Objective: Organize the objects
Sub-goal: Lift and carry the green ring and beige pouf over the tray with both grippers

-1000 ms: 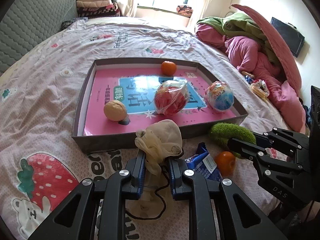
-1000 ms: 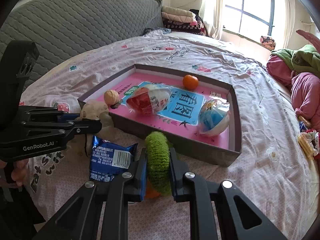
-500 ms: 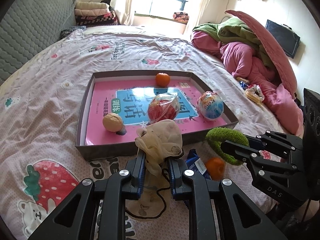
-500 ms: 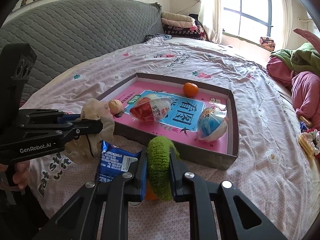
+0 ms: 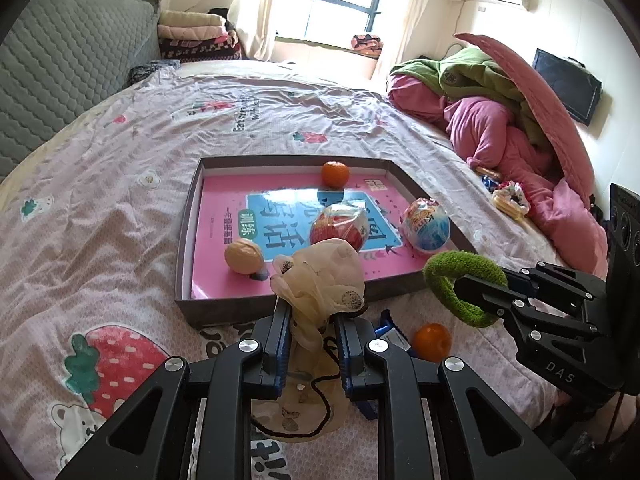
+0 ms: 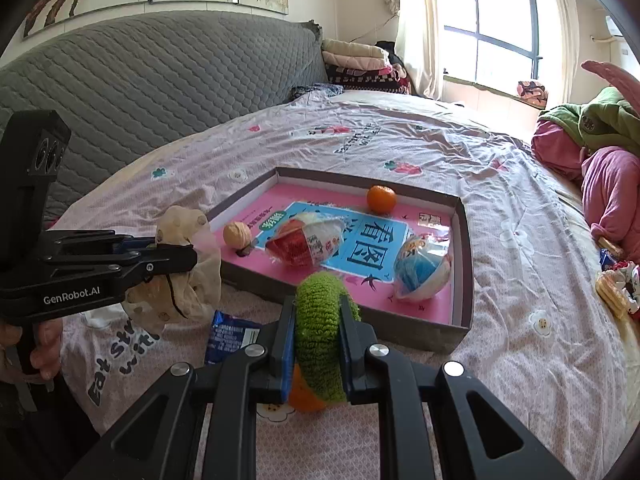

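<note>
The tray (image 5: 182, 264) is seen straight ahead of & below both hand-held grippers, its near wall lying crosswise just past the fingertips, so any drop-off is judged to be a short fwd reach over that wall. The left hand-held gripper (image 5: 312, 320) is pinched on a cream mesh pouch (image 5: 320, 276), which is bunched above the pads w/ its slack & black drawstring (image 5: 320, 396) hung down toward the bed (image 5: 100, 200); the near-left tray corner is closest to it. The right hand-held gripper (image 6: 318, 328) is clamped on a green fuzzy ring (image 6: 320, 320), held on edge, long axis running roughly along the fingers; the near wall mid-section is closest to it. Both items are held clear of the bed, neither yet over the tray floor. Pouch: soft, translucent, spotted, floppy, so snagging on the wall is judged possible. Ring: thick, knitted, squashed between pads. Already in tray: walnut (image 5: 243, 256), orange (image 5: 335, 174), red-wrapped packet (image 5: 339, 227), blue-wrapped ball (image 5: 426, 226). Left behind under the hand-held grippers: blue snack packet (image 6: 234, 334) & second orange (image 5: 432, 342).
</note>
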The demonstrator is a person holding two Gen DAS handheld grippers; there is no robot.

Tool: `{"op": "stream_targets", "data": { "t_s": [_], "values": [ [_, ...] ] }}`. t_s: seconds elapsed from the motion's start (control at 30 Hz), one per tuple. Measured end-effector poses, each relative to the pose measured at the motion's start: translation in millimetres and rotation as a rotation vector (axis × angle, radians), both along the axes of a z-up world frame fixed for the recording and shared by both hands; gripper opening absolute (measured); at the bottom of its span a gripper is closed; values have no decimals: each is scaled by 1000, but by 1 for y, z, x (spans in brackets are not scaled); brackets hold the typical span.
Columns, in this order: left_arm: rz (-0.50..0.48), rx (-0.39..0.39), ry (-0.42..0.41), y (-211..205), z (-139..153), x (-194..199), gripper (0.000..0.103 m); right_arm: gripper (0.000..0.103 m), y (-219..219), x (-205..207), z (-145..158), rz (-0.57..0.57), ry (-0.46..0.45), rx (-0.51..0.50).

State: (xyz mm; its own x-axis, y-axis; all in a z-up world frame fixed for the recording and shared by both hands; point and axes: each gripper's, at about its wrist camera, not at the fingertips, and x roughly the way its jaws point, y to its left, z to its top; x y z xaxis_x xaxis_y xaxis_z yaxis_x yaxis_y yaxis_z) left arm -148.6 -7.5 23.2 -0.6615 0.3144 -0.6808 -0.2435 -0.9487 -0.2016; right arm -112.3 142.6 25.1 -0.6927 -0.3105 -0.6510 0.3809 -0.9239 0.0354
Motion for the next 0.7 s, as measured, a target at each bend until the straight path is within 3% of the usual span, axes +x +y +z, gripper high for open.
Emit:
{"op": "stream_targets", "data": {
  "t_s": [0.7],
  "values": [
    [26,7,67,5,26,-9,20,18,-1,-5,27,-2,50,-115]
  ]
}}
